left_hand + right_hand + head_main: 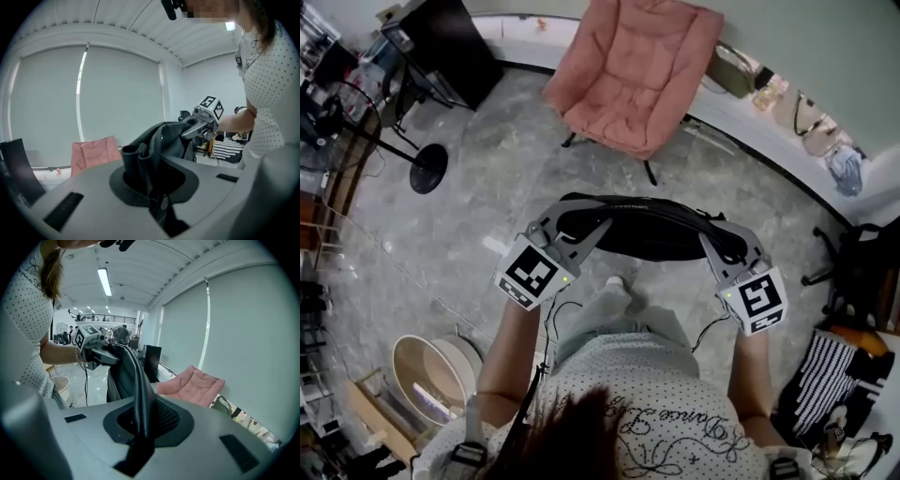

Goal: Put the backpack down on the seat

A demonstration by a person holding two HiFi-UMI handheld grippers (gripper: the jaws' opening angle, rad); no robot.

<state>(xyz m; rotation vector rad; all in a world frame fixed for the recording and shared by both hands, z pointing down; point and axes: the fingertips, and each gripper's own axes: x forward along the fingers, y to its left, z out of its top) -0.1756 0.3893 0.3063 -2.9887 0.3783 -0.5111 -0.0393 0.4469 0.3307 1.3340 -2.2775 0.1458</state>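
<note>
Currently the carry is in hand: the black backpack (642, 230) hangs in the air between both claws, the left gripper (570, 223) pinching a bunched fold of its fabric and the right gripper (719, 239) clamped on a strap. The pink chair (633, 70) stands well apart at twelve o'clock from the bag, so the next move likely calls for bringing it over the seat and lowering it level before either claw lets go.
</note>
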